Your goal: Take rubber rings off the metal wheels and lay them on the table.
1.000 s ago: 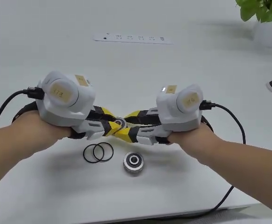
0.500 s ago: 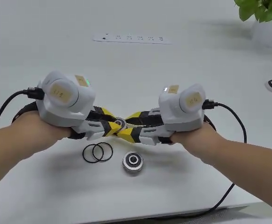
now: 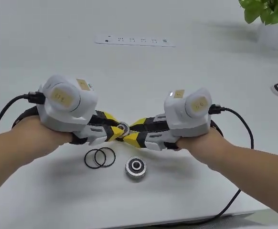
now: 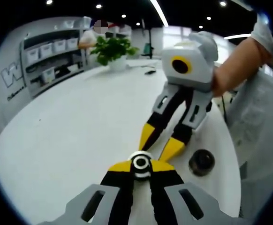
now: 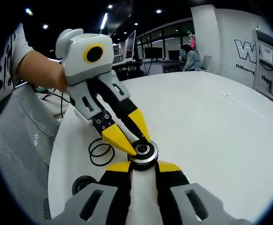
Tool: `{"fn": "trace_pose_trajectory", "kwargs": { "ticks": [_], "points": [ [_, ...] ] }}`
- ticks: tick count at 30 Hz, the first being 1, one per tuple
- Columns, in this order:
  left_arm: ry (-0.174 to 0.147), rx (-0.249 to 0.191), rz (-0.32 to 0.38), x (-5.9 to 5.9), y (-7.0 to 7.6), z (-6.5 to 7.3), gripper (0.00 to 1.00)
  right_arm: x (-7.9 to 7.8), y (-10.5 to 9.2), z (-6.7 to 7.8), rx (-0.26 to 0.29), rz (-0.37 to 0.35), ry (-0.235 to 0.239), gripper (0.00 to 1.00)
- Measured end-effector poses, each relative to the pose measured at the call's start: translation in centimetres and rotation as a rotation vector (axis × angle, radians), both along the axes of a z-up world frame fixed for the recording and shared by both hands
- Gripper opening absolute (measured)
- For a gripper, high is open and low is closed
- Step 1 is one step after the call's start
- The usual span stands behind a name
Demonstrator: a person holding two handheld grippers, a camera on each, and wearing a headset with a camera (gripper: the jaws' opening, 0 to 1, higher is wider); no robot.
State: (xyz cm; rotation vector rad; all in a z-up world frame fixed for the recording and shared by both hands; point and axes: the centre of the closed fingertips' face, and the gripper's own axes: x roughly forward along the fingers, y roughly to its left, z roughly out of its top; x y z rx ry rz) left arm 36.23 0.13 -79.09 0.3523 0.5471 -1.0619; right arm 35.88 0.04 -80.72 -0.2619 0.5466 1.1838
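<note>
Rubber rings (image 3: 100, 157): two off, overlapping flat on tabletop (image 3: 187, 62), near left. Left claw (image 3: 116, 131) closed on metal wheel (image 3: 122, 128), held above tabletop; its ring looks not yet off. Second metal wheel (image 3: 136, 167) lies just right of rings, ring status unclear. Right claw (image 3: 131, 136) pinches same held wheel.

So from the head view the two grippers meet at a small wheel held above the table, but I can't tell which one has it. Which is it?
Observer: The left gripper has it; in its own view both yellow tips press against the sides of the wheel.
Reviewer: And the right one?
Observer: The left gripper view shows the right gripper with its jaws parted in a V beside the wheel; whether they pinch it, I cannot tell.
Reviewer: Is a ring on that wheel?
Observer: The right gripper view shows a dark band around its rim, so probably yes.
</note>
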Motion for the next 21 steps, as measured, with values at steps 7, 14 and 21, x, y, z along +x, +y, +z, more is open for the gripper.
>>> {"fn": "trace_pose_trajectory", "kwargs": {
  "ticks": [7, 14, 21],
  "points": [
    [0.002, 0.001, 0.003, 0.00, 0.00, -0.02, 0.12, -0.03, -0.04, 0.02, -0.006, 0.002, -0.010, 0.15],
    [0.003, 0.001, 0.007, 0.00, 0.00, -0.02, 0.12, -0.05, -0.19, -0.04, -0.015, 0.007, -0.017, 0.12],
    [0.002, 0.003, 0.006, 0.02, -0.01, -0.02, 0.12, -0.11, -0.35, -0.08, -0.021, 0.011, -0.015, 0.09]
  ]
}}
